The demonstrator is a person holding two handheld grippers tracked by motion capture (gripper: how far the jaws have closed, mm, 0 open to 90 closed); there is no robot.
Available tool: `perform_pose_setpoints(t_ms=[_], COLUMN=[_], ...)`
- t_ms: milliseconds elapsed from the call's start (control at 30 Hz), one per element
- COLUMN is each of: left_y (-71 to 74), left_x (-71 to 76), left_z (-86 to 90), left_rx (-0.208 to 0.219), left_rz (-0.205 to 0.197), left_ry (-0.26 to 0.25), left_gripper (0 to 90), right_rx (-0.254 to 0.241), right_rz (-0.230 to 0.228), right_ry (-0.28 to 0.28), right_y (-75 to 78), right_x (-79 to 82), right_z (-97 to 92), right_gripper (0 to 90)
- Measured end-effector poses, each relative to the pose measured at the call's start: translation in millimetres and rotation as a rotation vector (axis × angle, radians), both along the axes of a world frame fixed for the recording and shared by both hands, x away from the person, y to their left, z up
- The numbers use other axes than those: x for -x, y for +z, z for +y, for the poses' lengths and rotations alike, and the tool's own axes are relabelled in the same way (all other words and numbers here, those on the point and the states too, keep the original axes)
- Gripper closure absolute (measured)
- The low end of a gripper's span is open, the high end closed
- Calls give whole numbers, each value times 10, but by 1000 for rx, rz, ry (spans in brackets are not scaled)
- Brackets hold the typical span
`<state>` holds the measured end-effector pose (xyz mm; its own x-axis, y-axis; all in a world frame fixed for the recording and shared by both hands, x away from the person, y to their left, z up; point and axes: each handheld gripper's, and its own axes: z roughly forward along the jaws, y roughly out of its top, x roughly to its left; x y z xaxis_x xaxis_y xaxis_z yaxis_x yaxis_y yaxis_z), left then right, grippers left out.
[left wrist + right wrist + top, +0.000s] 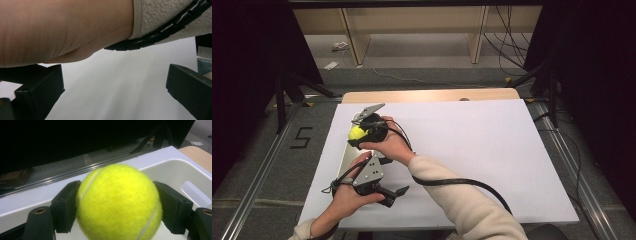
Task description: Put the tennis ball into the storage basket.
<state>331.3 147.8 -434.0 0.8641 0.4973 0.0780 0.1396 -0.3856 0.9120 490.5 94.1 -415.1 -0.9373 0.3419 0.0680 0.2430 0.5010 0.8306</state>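
Tennis ball (117, 202) clamped in right tongs (117, 207) above bin (175, 172).

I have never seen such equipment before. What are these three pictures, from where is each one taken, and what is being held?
No robot arm is here: a person holds a hand-operated two-jaw gripper in each hand at a table covered with a white sheet.

The high view comes from a fixed camera above the table. There the right gripper reaches across to the table's left side, holding a yellow tennis ball over a white bin. The left gripper is nearer the person, jaws apart, with nothing between them.

The right gripper view comes from a camera on that gripper: its two black jaws press on both sides of the ball, with the bin's wall and handle slot behind.

The left gripper view looks along the open jaws at the white sheet, with the person's other forearm and the black cable above.
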Motion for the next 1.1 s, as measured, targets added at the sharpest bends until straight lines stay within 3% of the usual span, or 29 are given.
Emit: perform_pose_setpoints(t_ms=[733,1100], left_y=[-2,1], left_x=[4,5], left_z=[-6,-6], left_rx=[-4,-3], left_rz=[0,-1], left_ry=[-3,-4], left_gripper=[9,9], right_rx=[20,7], right_rz=[25,34], right_ry=[-8,-4], right_y=[-64,-62], right_x=[-17,-22], right_z=[-11,-10], right_gripper=[262,257])
